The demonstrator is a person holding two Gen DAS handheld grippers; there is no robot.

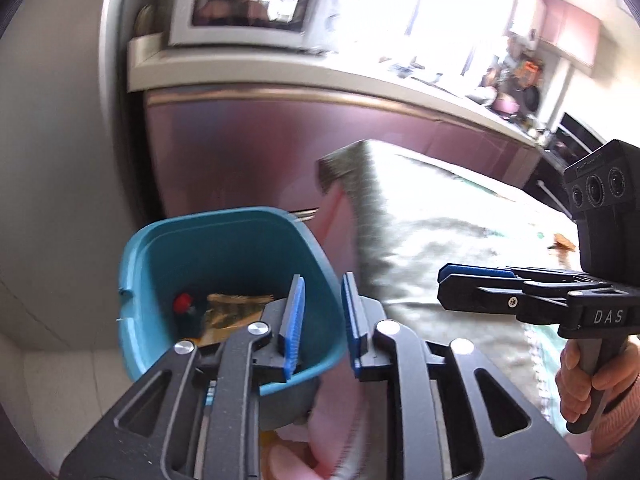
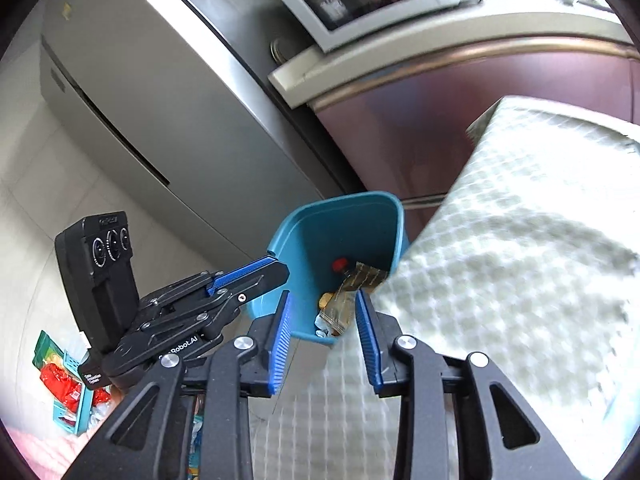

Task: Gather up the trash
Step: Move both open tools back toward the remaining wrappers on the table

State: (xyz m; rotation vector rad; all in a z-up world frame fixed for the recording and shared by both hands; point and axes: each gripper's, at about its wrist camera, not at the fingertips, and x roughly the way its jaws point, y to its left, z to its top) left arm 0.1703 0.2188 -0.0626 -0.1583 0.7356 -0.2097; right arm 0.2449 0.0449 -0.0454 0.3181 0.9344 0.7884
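A teal trash bin (image 1: 224, 264) stands beside the table and also shows in the right wrist view (image 2: 344, 236). Inside it lie a gold wrapper (image 2: 352, 292), a red cap (image 2: 339, 265) and other scraps. My left gripper (image 1: 320, 320) is open and empty, its jaws astride the bin's near right wall. My right gripper (image 2: 324, 328) is open and empty, above the bin's near rim at the table edge. The left gripper also shows in the right wrist view (image 2: 260, 272) with its tips at the bin's left rim. The right gripper in the left wrist view (image 1: 448, 280) looks nearly closed over the table.
A table with a checked green-white cloth (image 2: 520, 260) sits right of the bin. A grey fridge (image 2: 160, 120), a maroon cabinet (image 1: 280, 140) and a microwave (image 1: 248, 4) stand behind. A small crate with red packets (image 2: 68, 392) sits on the floor. A brown scrap (image 1: 562, 243) lies on the table.
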